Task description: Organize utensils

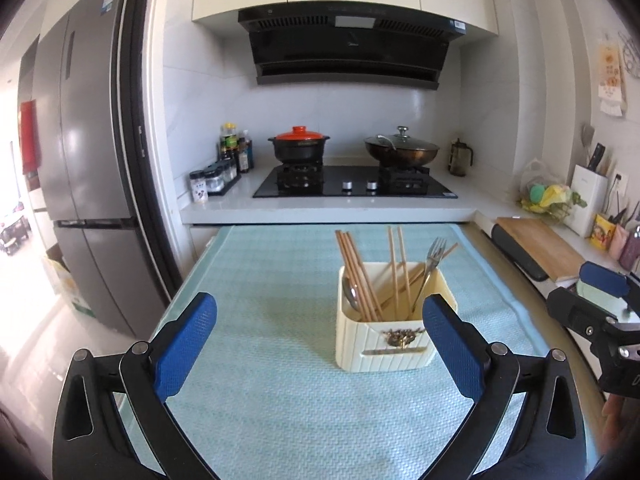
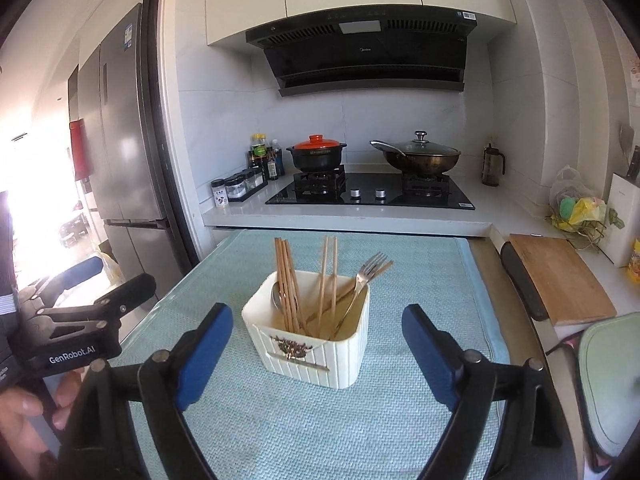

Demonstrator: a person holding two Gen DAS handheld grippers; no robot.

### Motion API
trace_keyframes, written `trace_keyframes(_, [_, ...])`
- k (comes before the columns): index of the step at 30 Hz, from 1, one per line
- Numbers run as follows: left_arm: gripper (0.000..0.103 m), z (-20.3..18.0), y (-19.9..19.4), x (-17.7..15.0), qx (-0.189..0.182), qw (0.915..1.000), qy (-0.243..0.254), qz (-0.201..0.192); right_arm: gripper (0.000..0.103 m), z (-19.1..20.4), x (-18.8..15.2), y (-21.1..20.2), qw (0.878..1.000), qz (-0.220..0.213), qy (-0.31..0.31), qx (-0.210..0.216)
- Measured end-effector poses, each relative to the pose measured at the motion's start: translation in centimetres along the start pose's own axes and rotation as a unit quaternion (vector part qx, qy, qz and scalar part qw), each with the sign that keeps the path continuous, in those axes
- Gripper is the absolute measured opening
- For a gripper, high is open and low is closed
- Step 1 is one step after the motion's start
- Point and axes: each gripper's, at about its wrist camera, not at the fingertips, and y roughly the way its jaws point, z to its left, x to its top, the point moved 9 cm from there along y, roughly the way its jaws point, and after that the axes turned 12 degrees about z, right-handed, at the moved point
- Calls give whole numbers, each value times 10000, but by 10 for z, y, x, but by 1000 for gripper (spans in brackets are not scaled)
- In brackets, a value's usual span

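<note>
Left claw gapes empty, utensil holder just beyond.

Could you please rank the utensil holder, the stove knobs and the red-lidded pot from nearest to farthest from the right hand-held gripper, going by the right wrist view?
From the right hand-held gripper, which is open and empty:
1. Utensil holder, on the mat straight ahead.
2. Stove knobs, at the cooktop's front edge.
3. Red-lidded pot, on the left burner behind the knobs.

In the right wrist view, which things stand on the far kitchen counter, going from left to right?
Small clear spice jars → dark sauce bottles → black clay pot with orange lid → dark wok with glass lid → dark glass jug → white knife block.
</note>
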Motion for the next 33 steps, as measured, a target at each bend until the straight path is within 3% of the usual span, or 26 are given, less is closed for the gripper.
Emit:
trace_keyframes(4, [103,7,-17,-15,187,9998,-71,-51,103,9,-16,-19,9998,-89,-82,-184])
trace_keyframes(8, [103,17,-23,-35,559,9982,-180,135,103,15,-29,-32,9994,-126,-88,-296])
trace_keyframes(17, [103,19,-40,-66,237,9979,-160,583,103,32,-52,-48,9994,5,-27,-336])
trace_keyframes(33, [103,15,-53,-74,271,9976,-37,640,103,46,-60,-78,9987,-47,-58,-514])
